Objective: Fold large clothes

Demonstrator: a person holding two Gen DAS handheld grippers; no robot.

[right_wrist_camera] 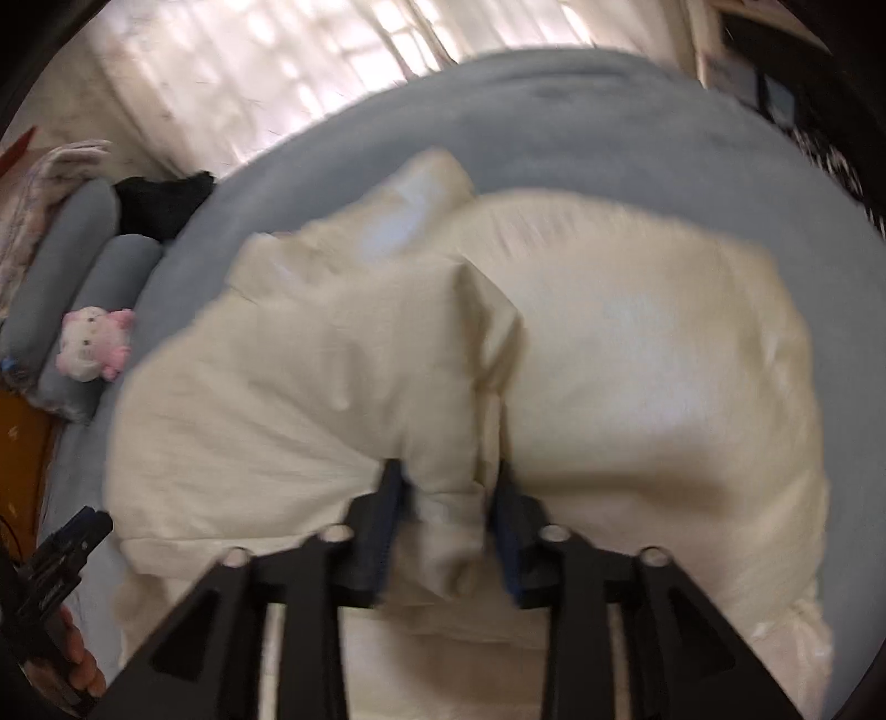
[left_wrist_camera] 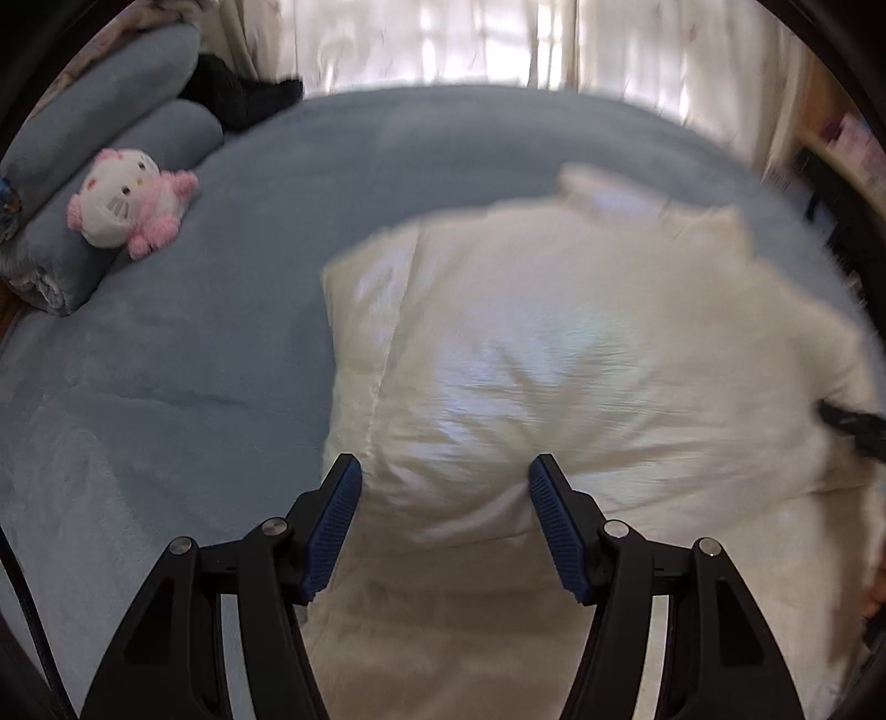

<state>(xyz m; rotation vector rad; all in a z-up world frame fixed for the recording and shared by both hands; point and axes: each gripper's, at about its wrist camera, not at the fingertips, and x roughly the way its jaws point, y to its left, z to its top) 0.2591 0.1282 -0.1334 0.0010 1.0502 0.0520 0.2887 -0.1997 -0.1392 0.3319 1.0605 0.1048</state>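
A large cream-white padded coat (left_wrist_camera: 554,343) lies on a blue bed cover (left_wrist_camera: 194,343), blurred by motion. My left gripper (left_wrist_camera: 443,476) is open and empty, its blue pads just above the coat's near left part. My right gripper (right_wrist_camera: 446,482) is shut on a thick fold of the coat (right_wrist_camera: 443,526), with a sleeve or flap (right_wrist_camera: 360,354) drawn over the coat's body (right_wrist_camera: 653,354). The left gripper also shows in the right wrist view (right_wrist_camera: 83,526) at the lower left. The right gripper's tip shows at the right edge of the left wrist view (left_wrist_camera: 853,423).
A pink and white plush toy (left_wrist_camera: 127,202) leans on rolled blue pillows (left_wrist_camera: 105,111) at the bed's left. A dark garment (left_wrist_camera: 238,94) lies beyond them. Pale curtains (left_wrist_camera: 470,39) hang behind the bed. Shelves (left_wrist_camera: 847,155) stand at the right.
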